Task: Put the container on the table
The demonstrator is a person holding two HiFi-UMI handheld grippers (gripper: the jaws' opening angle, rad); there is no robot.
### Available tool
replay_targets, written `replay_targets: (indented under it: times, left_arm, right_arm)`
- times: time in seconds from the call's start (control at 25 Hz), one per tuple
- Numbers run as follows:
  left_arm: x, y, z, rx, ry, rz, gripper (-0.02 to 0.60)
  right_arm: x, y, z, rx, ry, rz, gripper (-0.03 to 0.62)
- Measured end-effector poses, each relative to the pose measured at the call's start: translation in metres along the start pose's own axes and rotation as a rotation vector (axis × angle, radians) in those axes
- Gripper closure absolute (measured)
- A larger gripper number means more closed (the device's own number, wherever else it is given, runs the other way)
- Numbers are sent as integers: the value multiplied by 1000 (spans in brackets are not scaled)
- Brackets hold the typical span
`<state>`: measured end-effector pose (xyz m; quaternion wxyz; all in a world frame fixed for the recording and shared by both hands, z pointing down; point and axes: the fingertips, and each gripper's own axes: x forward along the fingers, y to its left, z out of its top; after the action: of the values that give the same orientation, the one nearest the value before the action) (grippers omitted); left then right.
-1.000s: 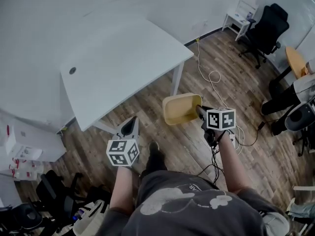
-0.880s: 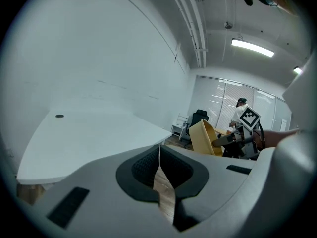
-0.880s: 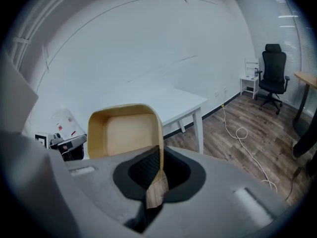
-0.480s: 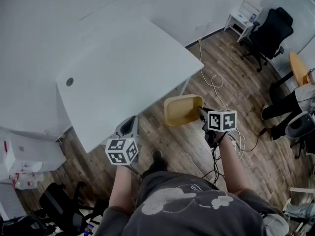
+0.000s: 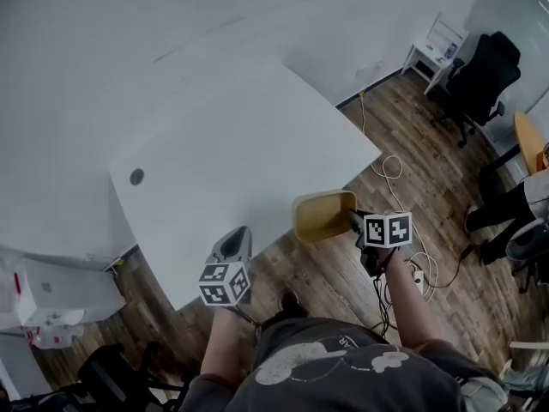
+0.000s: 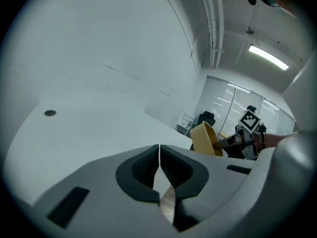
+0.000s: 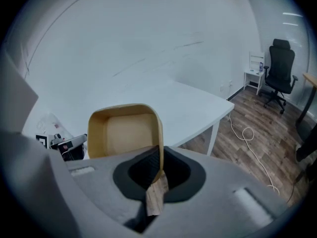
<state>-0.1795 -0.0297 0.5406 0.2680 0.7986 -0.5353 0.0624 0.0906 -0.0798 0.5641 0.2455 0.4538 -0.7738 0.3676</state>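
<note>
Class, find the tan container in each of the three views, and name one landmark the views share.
Head view: container right of centre, beside the near edge of the white table.
Left gripper view: container right of centre, past the table edge.
Right gripper view: container centre-left, rim clamped in the jaws.
Shared landmark: the white table.

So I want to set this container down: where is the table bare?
The white table is bare from the wall to the edge beside the container in the right tool; only a round grommet sits near its left end. The floor at right is crowded with cables and chairs.
</note>
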Motion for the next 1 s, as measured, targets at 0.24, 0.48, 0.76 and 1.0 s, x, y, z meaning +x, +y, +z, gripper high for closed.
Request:
replay_targets:
  times: [0.24,0.48,0.76,1.0]
  left_arm:
    - [6,43,21,-31,-23,21,566]
    - [13,57,22,-57,-20,7,568]
    - [22,45,29,-22,-21,-11,568]
    - [35,44,40,6,-37,54,568]
  right_arm:
    - [24,16,24,-20,10,-10,588]
    - [33,21,33,-36,19,-28,588]
    - [41,12,42,-28,4,-14,588]
    - [65,-2,63,-38,5,38,588]
